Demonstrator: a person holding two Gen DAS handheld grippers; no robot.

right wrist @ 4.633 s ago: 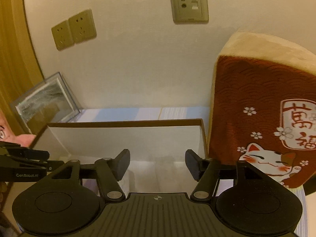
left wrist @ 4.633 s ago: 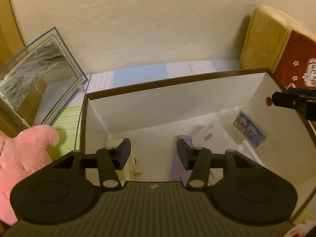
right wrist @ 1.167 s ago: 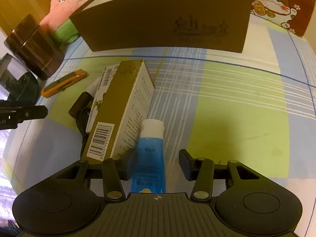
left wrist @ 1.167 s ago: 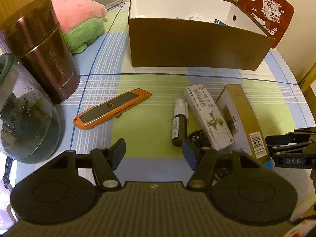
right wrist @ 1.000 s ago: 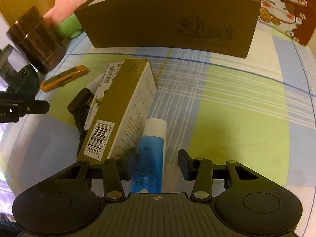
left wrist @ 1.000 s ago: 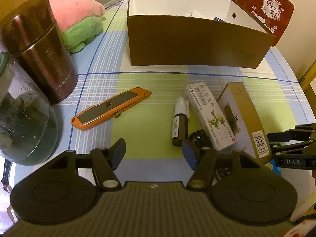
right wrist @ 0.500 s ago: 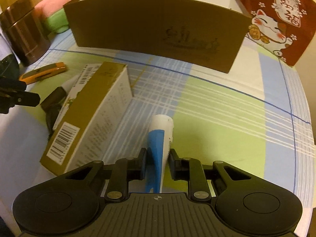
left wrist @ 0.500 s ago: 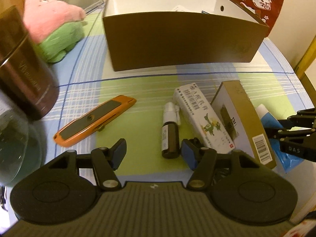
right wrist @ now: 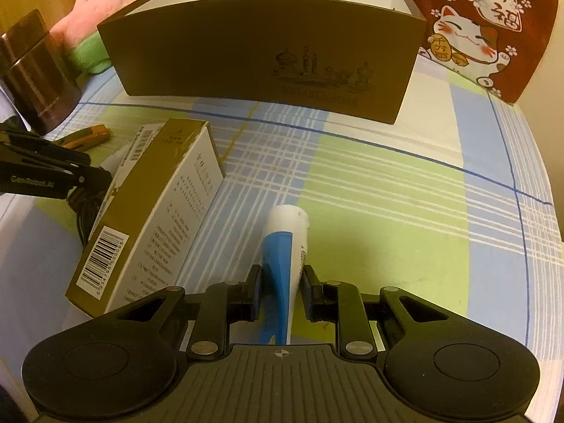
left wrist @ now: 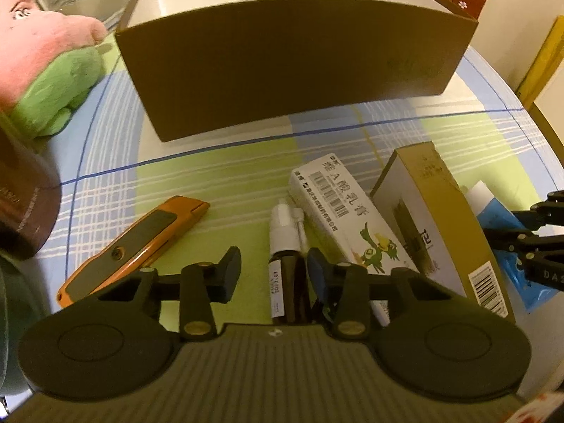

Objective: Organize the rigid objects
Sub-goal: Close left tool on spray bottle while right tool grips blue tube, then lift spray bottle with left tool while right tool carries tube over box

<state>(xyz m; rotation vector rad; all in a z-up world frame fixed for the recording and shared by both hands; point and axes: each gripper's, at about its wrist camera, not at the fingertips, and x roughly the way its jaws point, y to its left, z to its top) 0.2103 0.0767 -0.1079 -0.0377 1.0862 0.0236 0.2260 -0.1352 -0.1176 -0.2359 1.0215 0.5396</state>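
Note:
My right gripper (right wrist: pixel 281 290) is shut on a blue and white tube (right wrist: pixel 285 246), cap pointing away, beside a gold carton (right wrist: pixel 151 208). The tube also shows in the left wrist view (left wrist: pixel 493 211). My left gripper (left wrist: pixel 273 271) is open, low over the table, with a small dark spray bottle (left wrist: pixel 283 257) between its fingers, not gripped. A white medicine box (left wrist: pixel 345 208) and the gold carton (left wrist: pixel 440 225) lie to its right, an orange utility knife (left wrist: pixel 141 239) to its left. The brown open box (left wrist: pixel 292 56) stands behind them; it also shows in the right wrist view (right wrist: pixel 264 53).
A pink and green plush toy (left wrist: pixel 46 67) and a dark metal flask (left wrist: pixel 24 190) stand at the left. A red lucky-cat cushion (right wrist: pixel 483 24) leans behind the box on the right. The table edge (left wrist: pixel 550 134) runs close on the right. A black cable (right wrist: pixel 84 218) lies by the carton.
My right gripper has closed on the tube and lifted it slightly. My left gripper has moved forward and down, bringing the spray bottle between its open fingers.

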